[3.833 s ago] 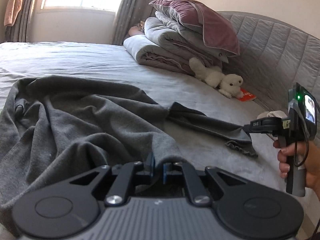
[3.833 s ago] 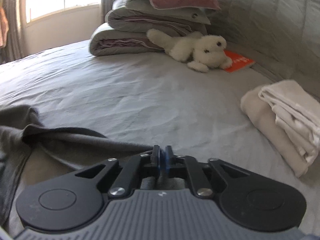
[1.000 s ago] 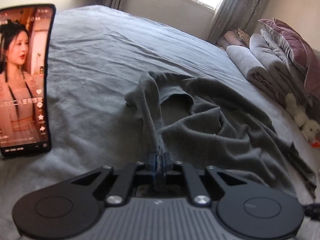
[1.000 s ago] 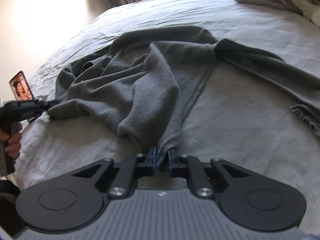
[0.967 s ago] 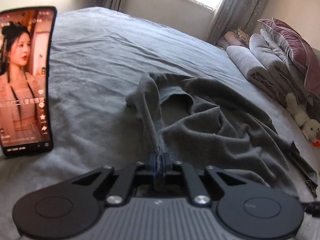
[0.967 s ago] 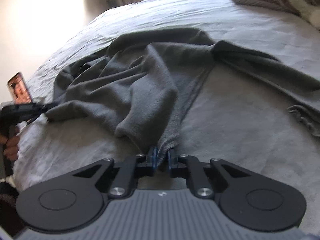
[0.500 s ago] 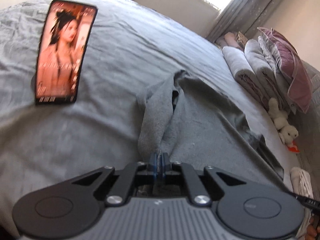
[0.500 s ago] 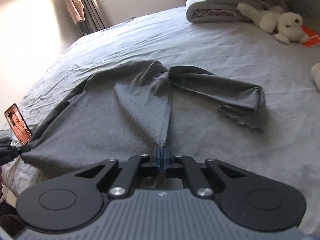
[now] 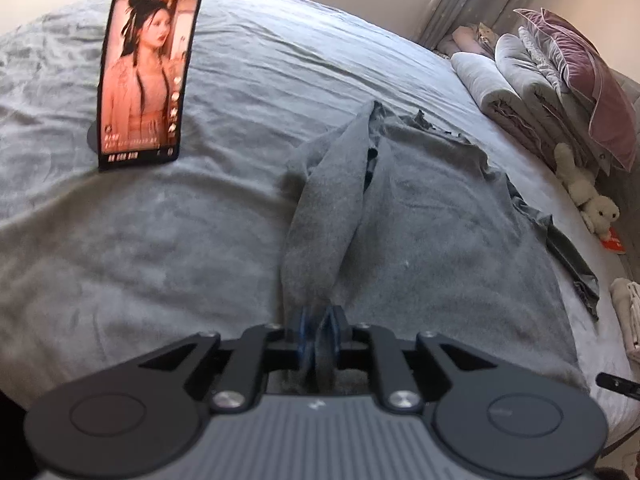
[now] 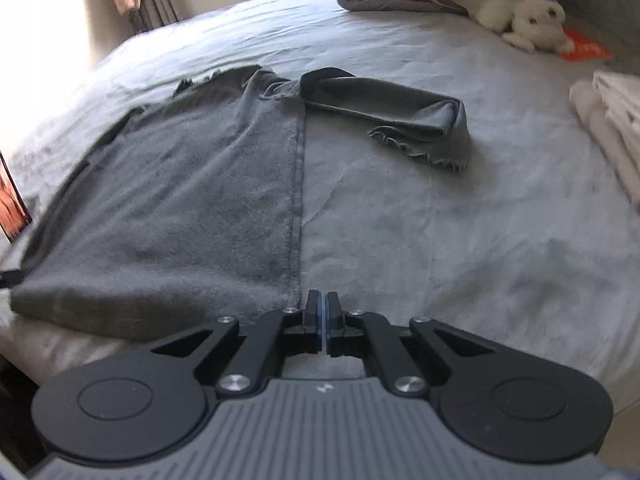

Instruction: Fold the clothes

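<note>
A grey knit garment (image 9: 420, 220) lies spread on the bed, its body flat (image 10: 192, 200) and one sleeve (image 10: 400, 108) folded out to the right. My left gripper (image 9: 319, 320) is at the garment's near left corner. Its jaws are opening, and a ridge of grey fabric still lies loosely between the parted blue pads. My right gripper (image 10: 322, 304) sits just right of the garment's near right corner. Its jaws are opening by a narrow slit with nothing between them, and the hem ends beside the left finger.
A phone (image 9: 148, 72) with a lit screen stands propped on the bed at the left. Folded pale clothes (image 10: 612, 128) lie at the right. A white plush toy (image 10: 524, 16), an orange booklet (image 10: 584, 46) and stacked bedding (image 9: 540, 80) sit by the headboard.
Both grippers drew the garment's bottom edge toward the near side, and its body went from bunched to flat. The right gripper has let go of the hem. The left pads have parted.
</note>
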`<act>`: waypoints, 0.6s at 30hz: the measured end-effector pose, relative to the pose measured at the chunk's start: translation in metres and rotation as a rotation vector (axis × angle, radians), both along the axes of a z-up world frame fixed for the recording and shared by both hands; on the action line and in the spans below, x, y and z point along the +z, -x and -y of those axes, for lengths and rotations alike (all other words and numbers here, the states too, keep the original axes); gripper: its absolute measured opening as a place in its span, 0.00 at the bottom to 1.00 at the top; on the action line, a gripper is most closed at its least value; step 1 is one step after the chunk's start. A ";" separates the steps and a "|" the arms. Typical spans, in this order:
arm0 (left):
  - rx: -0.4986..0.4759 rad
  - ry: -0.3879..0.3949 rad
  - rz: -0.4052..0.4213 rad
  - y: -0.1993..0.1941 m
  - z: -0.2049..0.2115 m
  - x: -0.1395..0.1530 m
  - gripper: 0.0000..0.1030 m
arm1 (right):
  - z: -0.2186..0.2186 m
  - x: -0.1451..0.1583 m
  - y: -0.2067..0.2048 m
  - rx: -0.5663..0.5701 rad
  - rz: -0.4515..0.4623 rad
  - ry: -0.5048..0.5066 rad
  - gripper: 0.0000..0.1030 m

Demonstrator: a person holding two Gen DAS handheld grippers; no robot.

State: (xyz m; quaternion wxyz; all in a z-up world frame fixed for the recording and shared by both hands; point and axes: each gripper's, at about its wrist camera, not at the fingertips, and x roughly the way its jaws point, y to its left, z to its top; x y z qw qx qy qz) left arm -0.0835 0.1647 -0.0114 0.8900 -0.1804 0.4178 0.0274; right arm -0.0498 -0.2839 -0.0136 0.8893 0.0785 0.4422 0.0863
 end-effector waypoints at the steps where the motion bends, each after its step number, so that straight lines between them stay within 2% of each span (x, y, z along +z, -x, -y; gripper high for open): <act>1: 0.000 -0.012 -0.004 -0.004 0.001 0.000 0.19 | 0.001 0.001 0.001 -0.005 -0.001 -0.013 0.12; 4: 0.010 -0.058 -0.024 -0.018 0.002 -0.004 0.19 | -0.002 0.002 -0.001 -0.005 0.000 -0.014 0.18; 6: 0.025 -0.107 -0.034 -0.028 0.002 -0.006 0.06 | -0.006 0.002 -0.002 0.002 -0.002 -0.006 0.28; 7: 0.034 -0.142 -0.035 -0.033 0.002 -0.005 0.05 | -0.008 0.001 -0.003 0.007 -0.003 -0.001 0.31; 11: 0.088 -0.253 -0.016 -0.053 -0.002 0.008 0.04 | -0.013 -0.001 -0.009 0.024 -0.008 0.033 0.31; 15: 0.141 -0.364 0.041 -0.081 -0.007 0.030 0.04 | -0.015 -0.002 -0.017 0.026 -0.015 0.041 0.32; 18: 0.174 -0.412 0.096 -0.102 -0.011 0.050 0.04 | -0.017 -0.003 -0.024 0.019 -0.018 0.043 0.32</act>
